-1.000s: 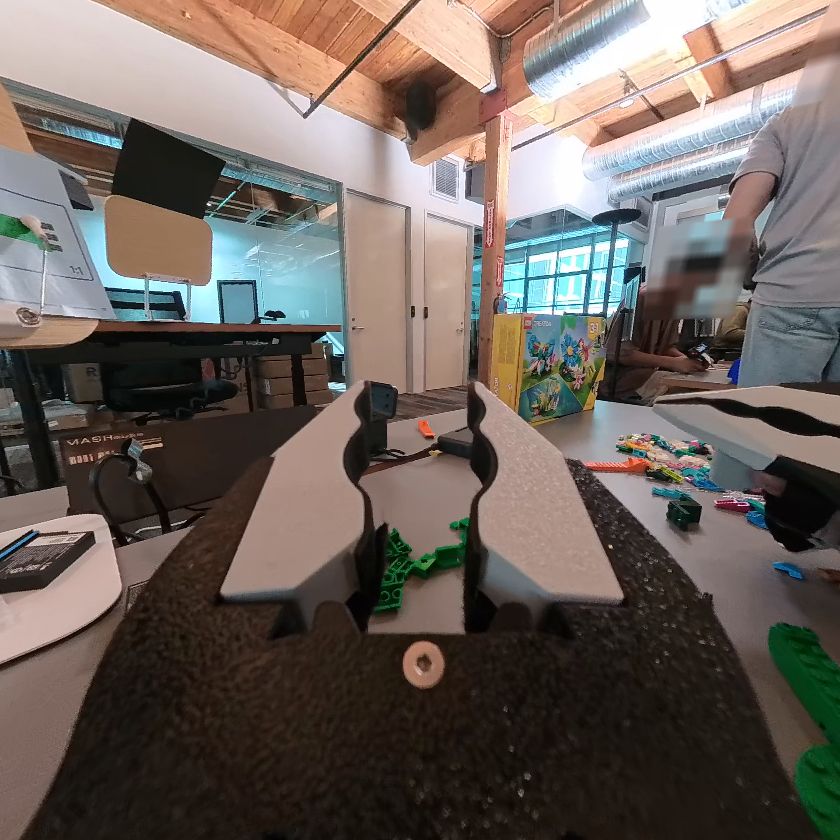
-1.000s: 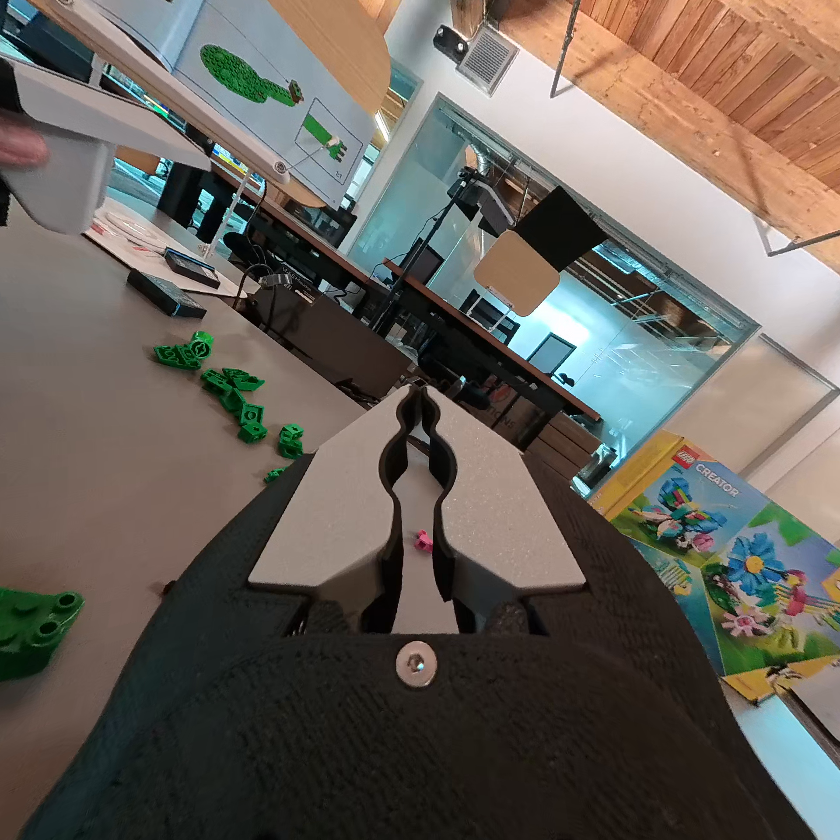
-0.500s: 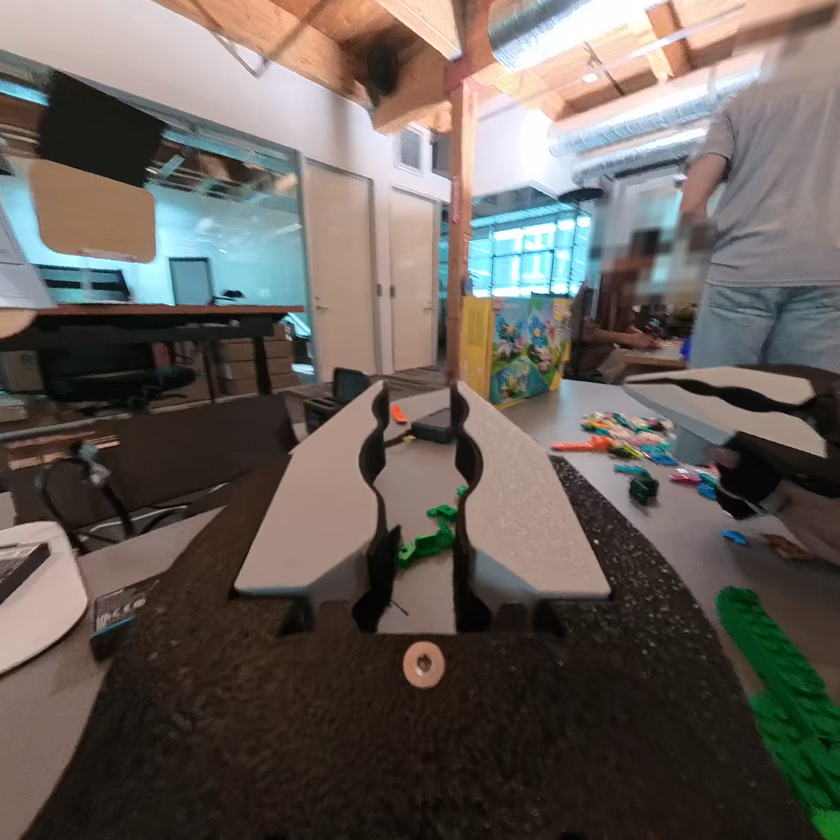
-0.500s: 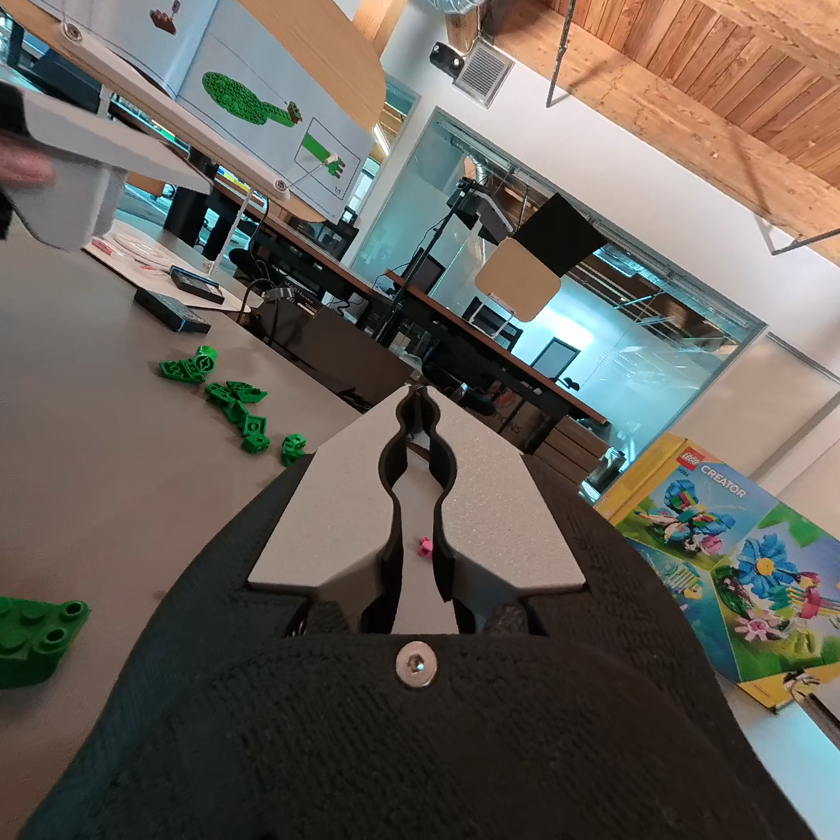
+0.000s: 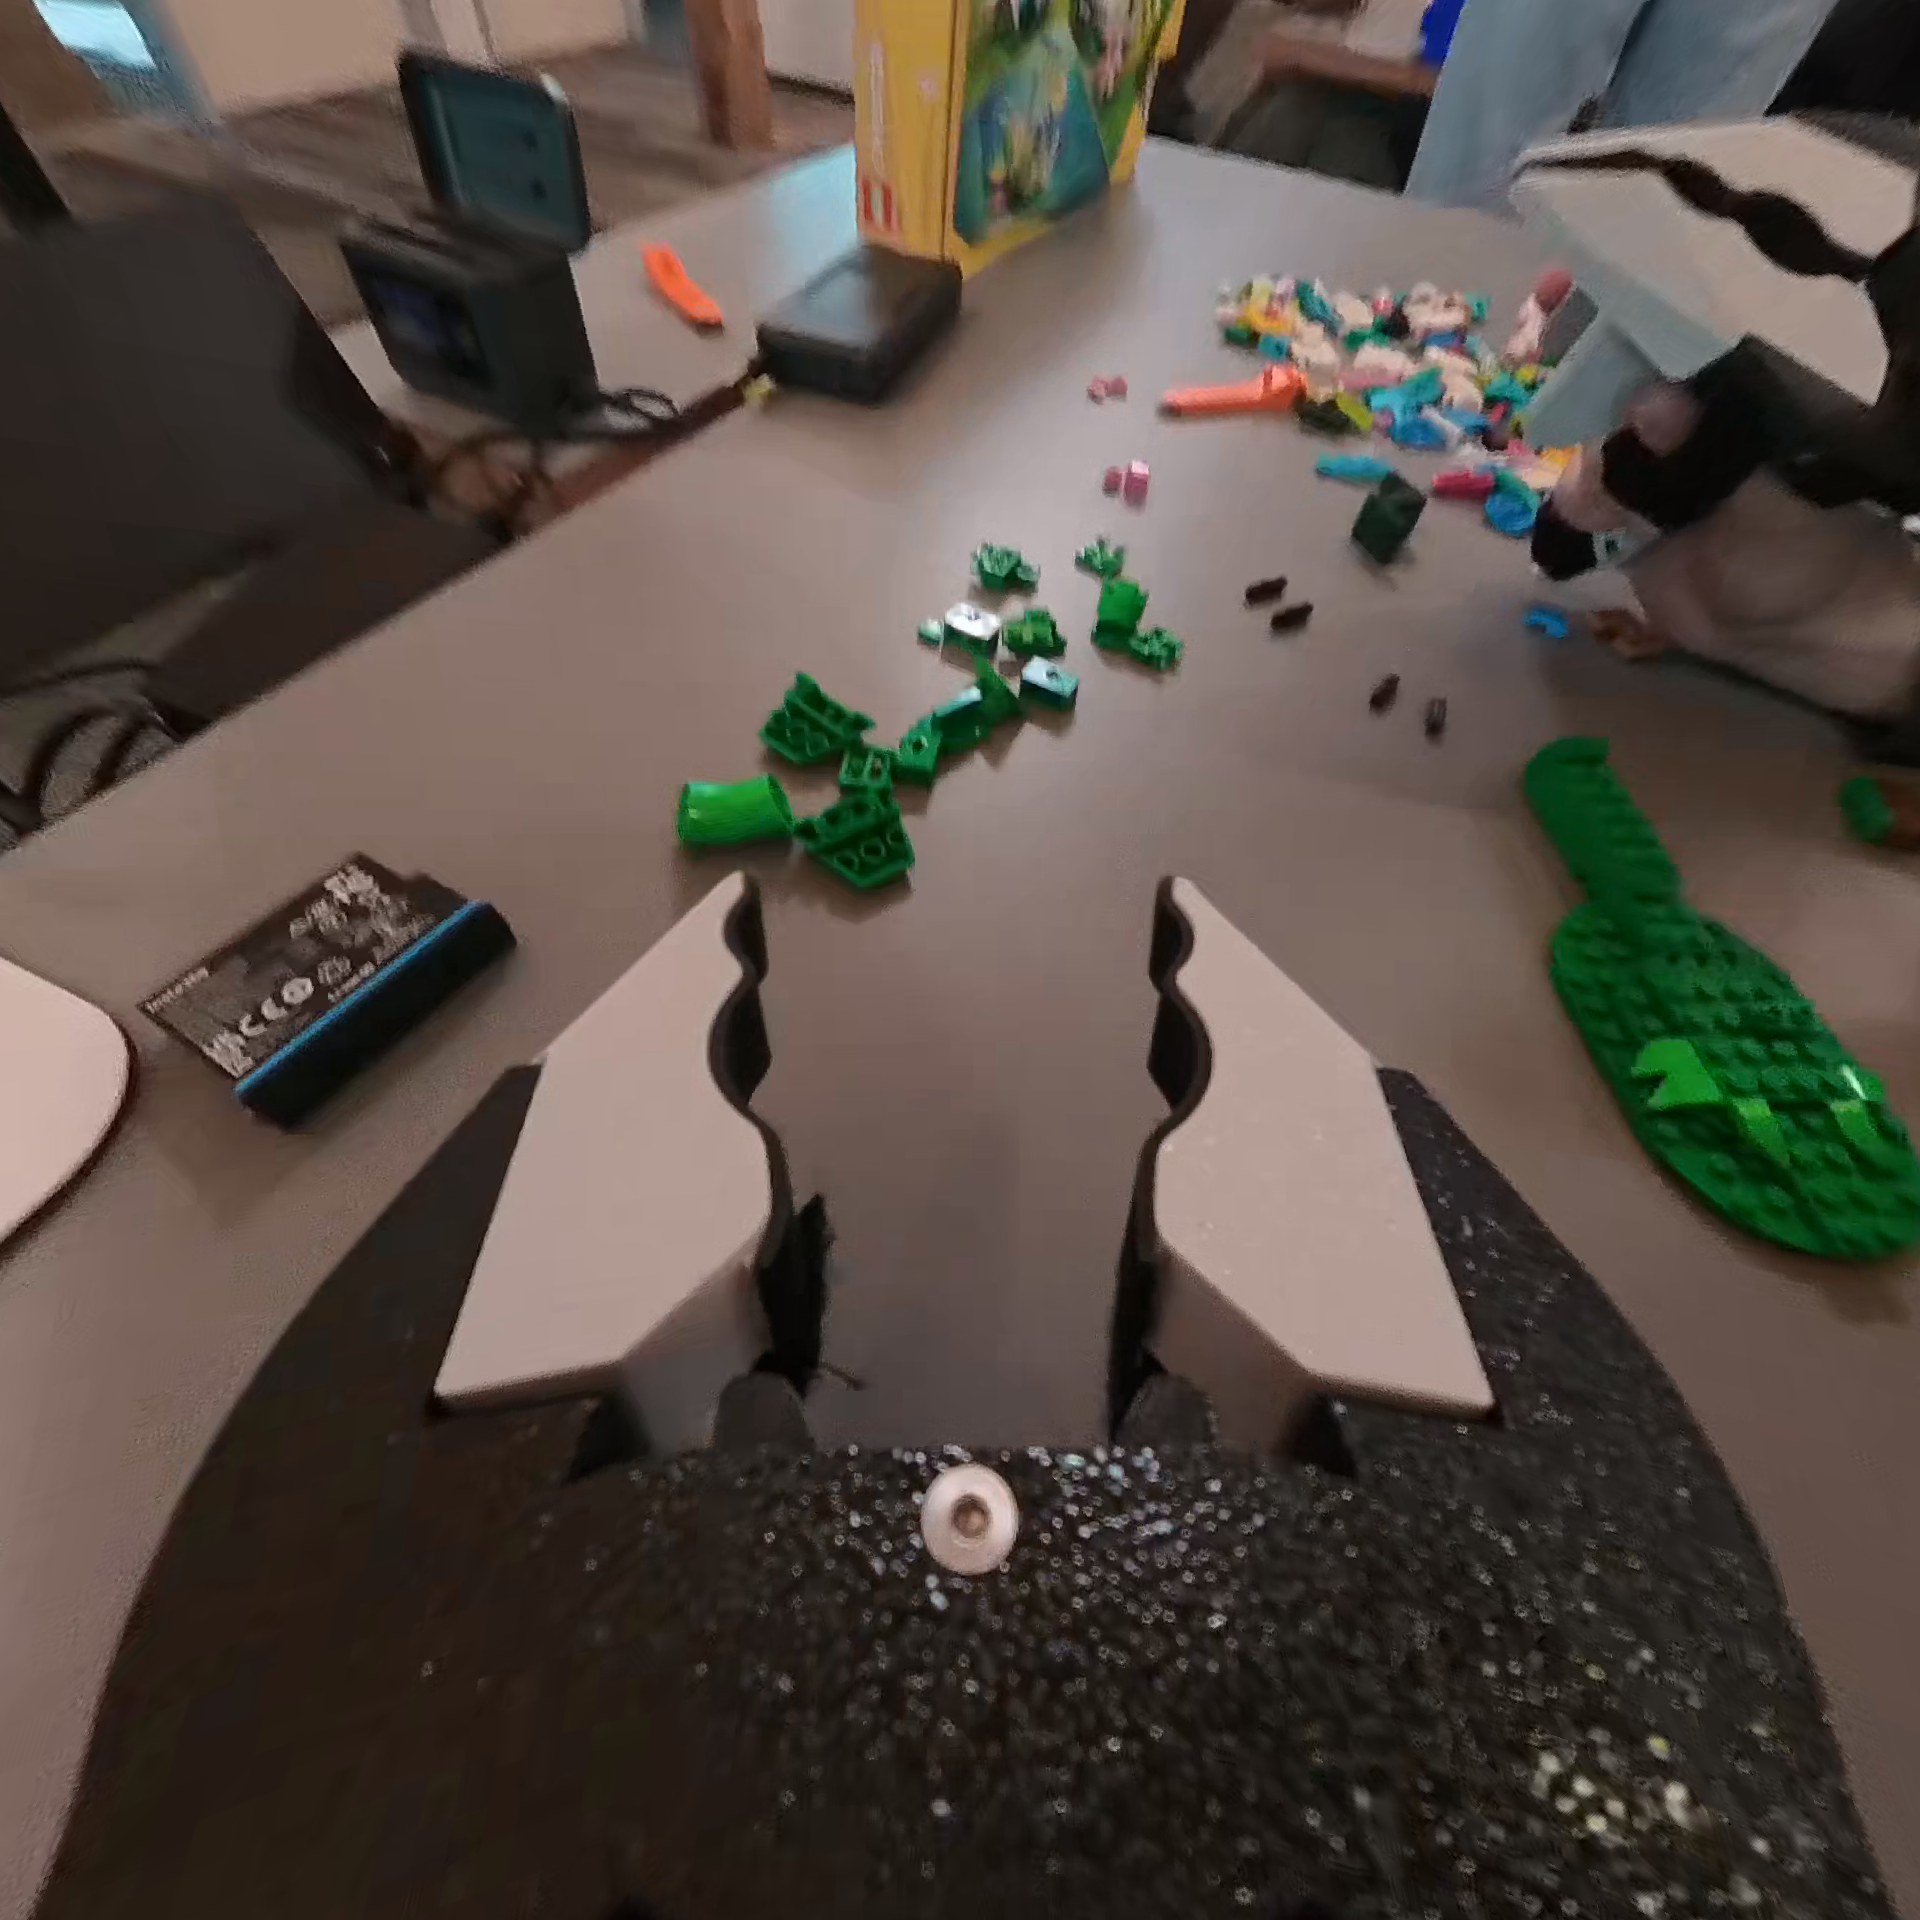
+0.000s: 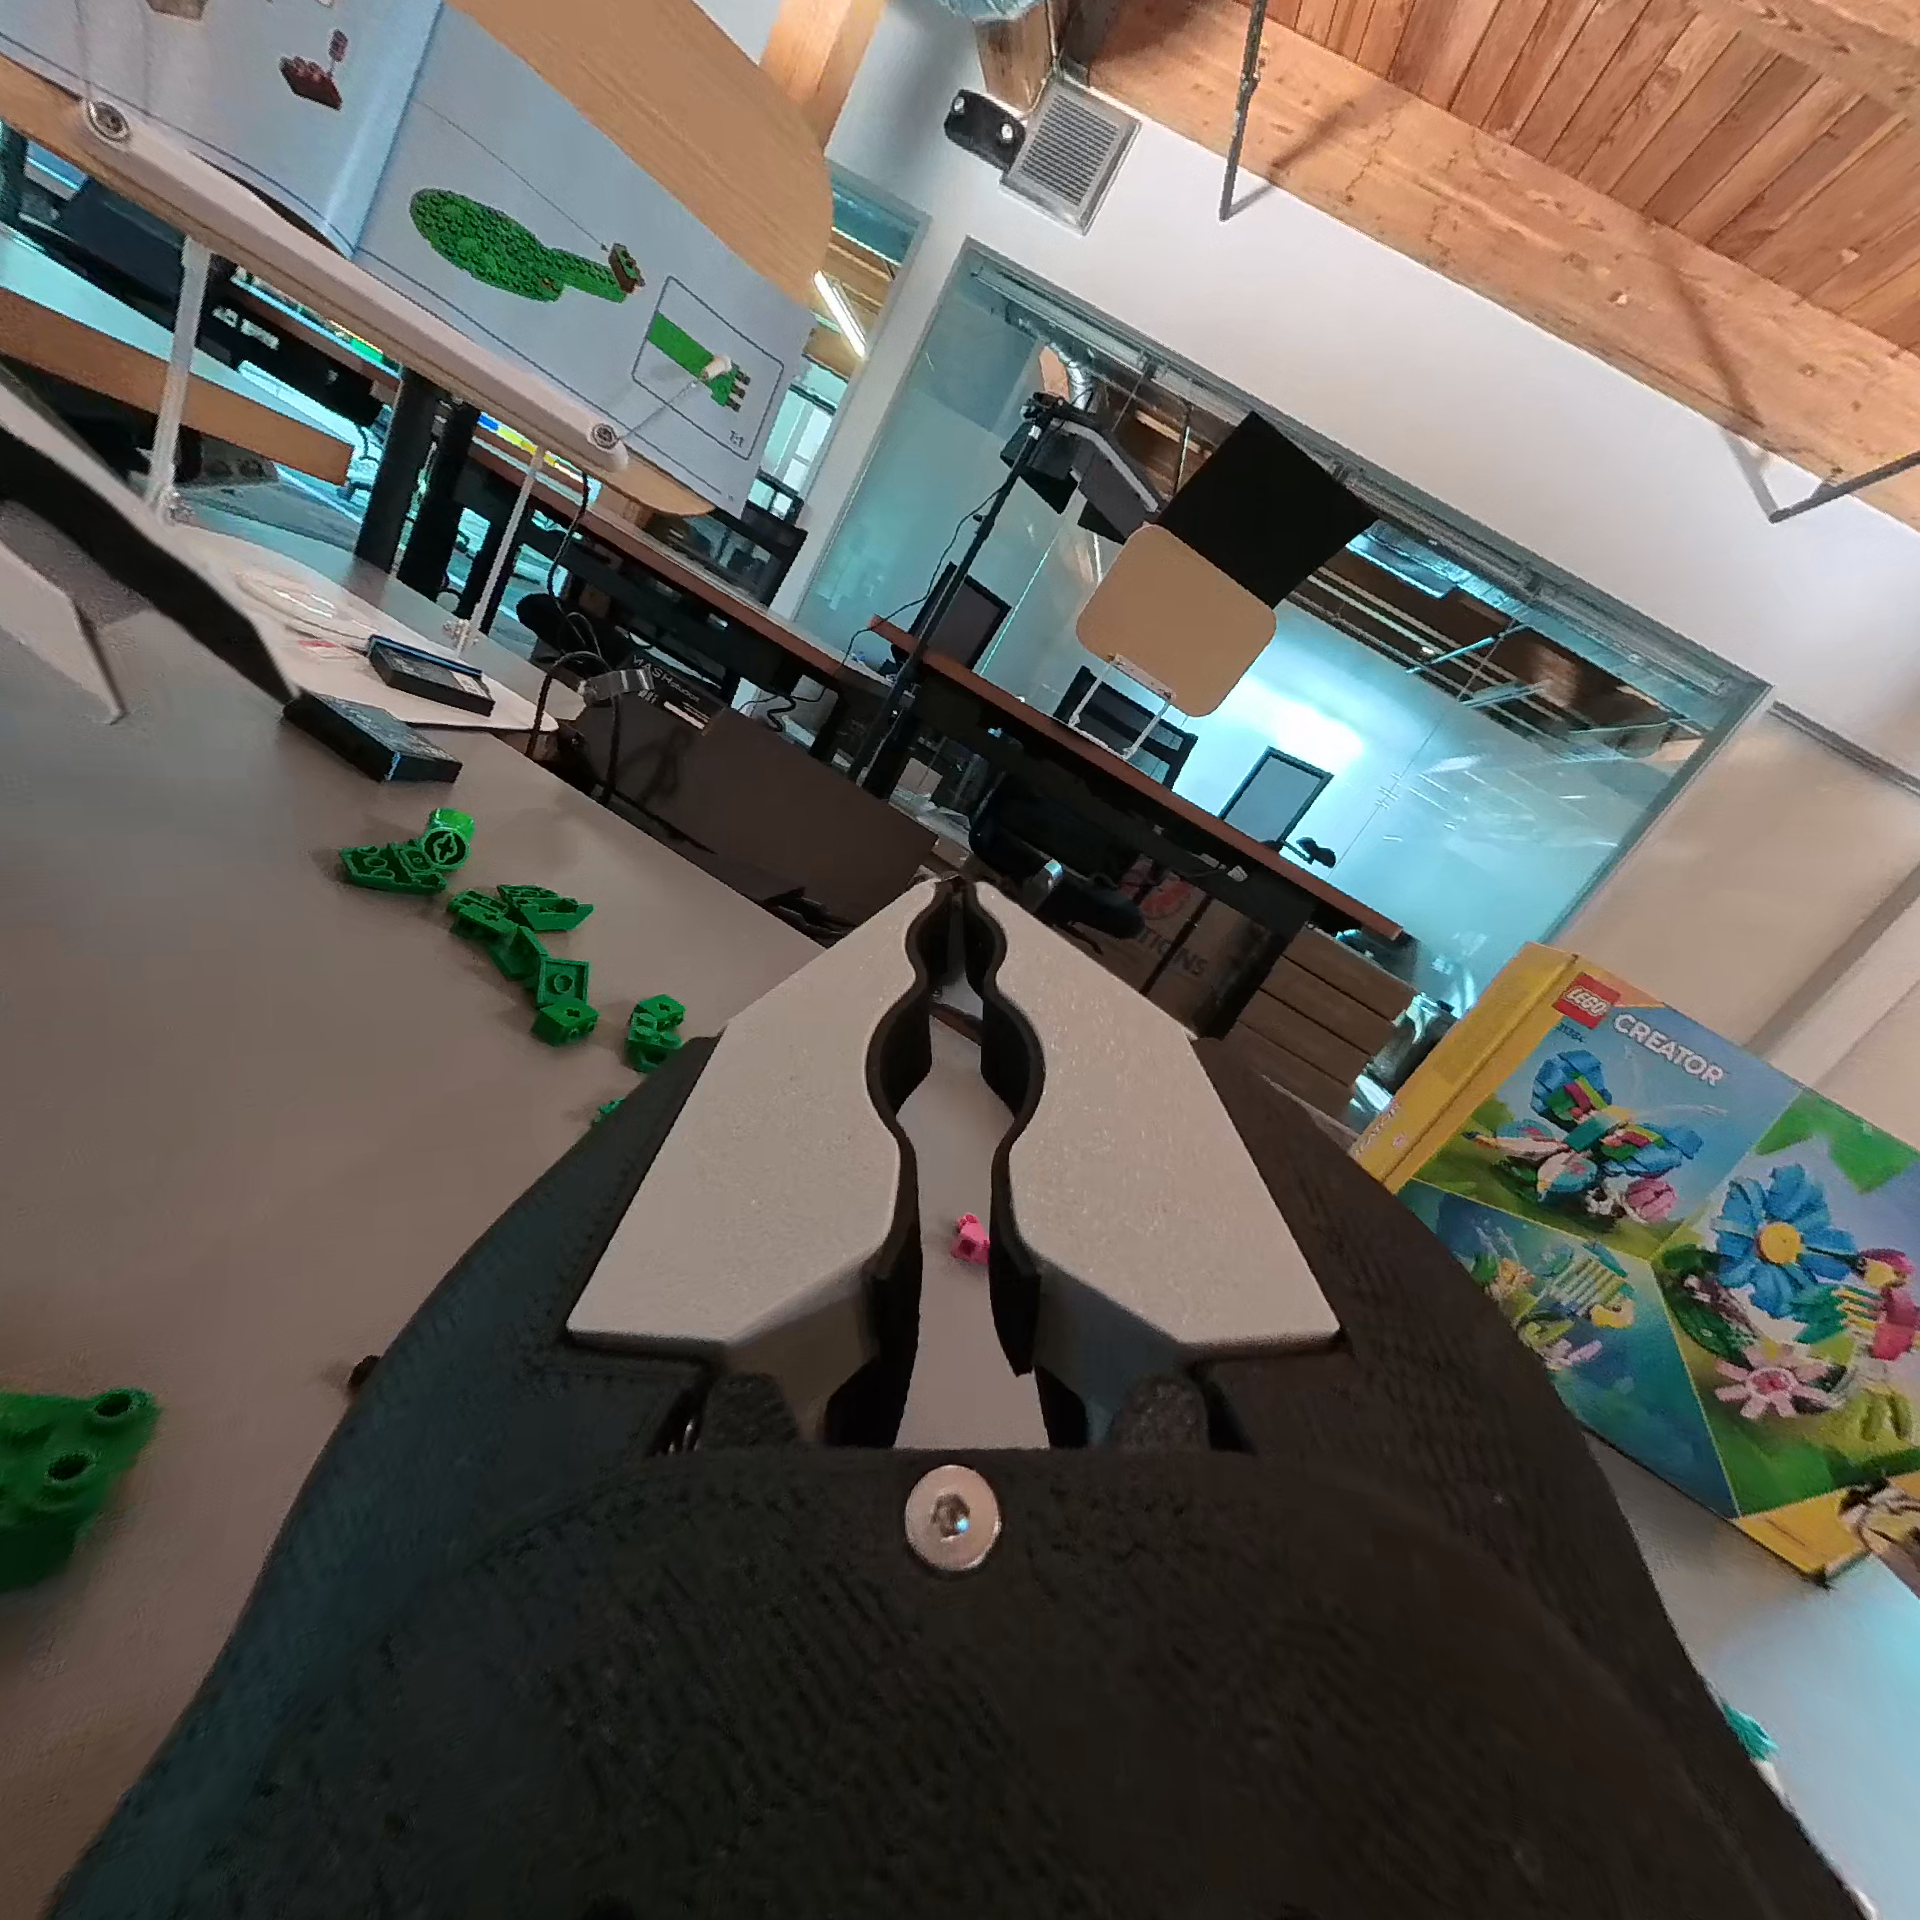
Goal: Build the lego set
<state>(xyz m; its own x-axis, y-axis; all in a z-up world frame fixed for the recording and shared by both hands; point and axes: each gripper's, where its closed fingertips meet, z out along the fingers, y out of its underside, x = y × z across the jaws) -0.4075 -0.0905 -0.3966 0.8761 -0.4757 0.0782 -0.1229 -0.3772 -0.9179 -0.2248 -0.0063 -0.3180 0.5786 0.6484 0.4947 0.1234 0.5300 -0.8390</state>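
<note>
My left gripper [image 5: 956, 899] is open and empty, tilted down over the grey table [image 5: 416, 727]. Just beyond its tips lies a cluster of small green bricks [image 5: 862, 769]. A large green studded plate [image 5: 1714, 1039] lies to its right. A heap of mixed coloured bricks [image 5: 1382, 353] sits at the far right, under my right gripper [image 5: 1714, 239], which shows there held in a gloved hand. In the right wrist view my right gripper [image 6: 958, 896] is shut and empty, low over the table. The green bricks [image 6: 520, 935] lie to its left, and a small pink brick [image 6: 968, 1238] shows between its fingers.
The set's box [image 5: 997, 114] [image 6: 1683, 1226] stands at the table's far edge. A black battery [image 5: 332, 987] and a white pad [image 5: 42, 1101] lie left. A black case [image 5: 862, 322], a camera [image 5: 478, 239] and an orange tool [image 5: 681, 283] lie beyond. An instruction sheet [image 6: 540, 239] hangs above. A person stands at the far right. About 20 centimeters separates my left fingertips from my right. The large green studded plate [image 5: 1714, 1039] is about 15 centimeters from my left fingertips.
My left gripper has tilted down from looking across the room to looking at the table, and its jaws have opened wide. My right gripper has stayed shut and hardly moved.
</note>
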